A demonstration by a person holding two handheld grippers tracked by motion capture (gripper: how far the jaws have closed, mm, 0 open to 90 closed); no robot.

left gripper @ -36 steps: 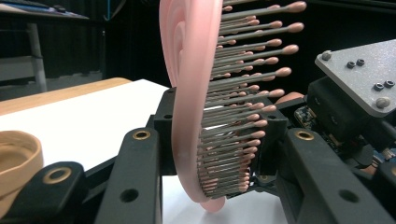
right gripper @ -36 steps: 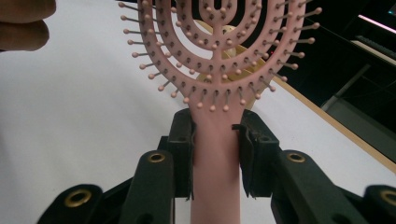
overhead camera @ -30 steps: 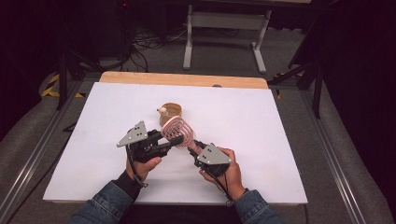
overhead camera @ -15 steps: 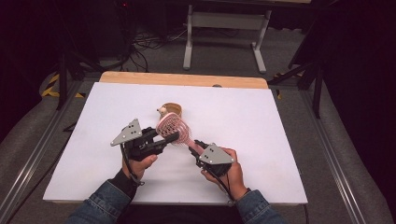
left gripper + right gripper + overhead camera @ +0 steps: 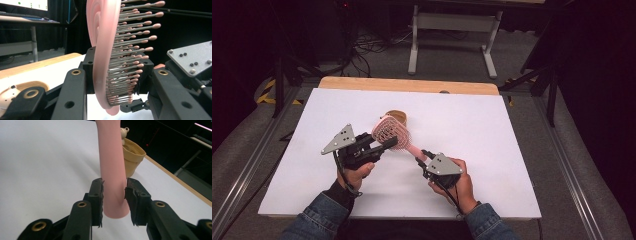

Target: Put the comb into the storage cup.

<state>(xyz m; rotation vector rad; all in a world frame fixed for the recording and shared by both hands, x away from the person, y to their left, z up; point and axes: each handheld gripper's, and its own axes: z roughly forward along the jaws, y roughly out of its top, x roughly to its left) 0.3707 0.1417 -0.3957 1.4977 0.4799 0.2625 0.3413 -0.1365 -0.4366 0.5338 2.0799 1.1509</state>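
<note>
The pink hairbrush (image 5: 393,134) hangs above the middle of the white surface (image 5: 492,130), held off it at both ends, its head up and to the left and its handle (image 5: 414,149) slanting down to the right. The left gripper (image 5: 384,145), in the person's left hand (image 5: 354,172), is clamped on the brush head: in the left gripper view the pink paddle (image 5: 101,50) and its grey bristles (image 5: 130,57) with pink tips stand between the two black jaws, which press on them from both sides. Just behind the head on the surface sits a small tan cup (image 5: 396,116); in the right gripper view it looks like a little flowerpot (image 5: 131,157) with a pale bear-like figure (image 5: 123,132) at its rim, though that figure is too small to make out for sure. The right gripper (image 5: 421,157), in the right hand (image 5: 457,182), is closed on the end of the handle: in its own view the two pads (image 5: 98,195) pinch the round pink shaft (image 5: 112,177) near its tip. A grey three-cornered plate (image 5: 339,139) tops the left gripper, and denim sleeves (image 5: 319,220) come in from the bottom edge.
</note>
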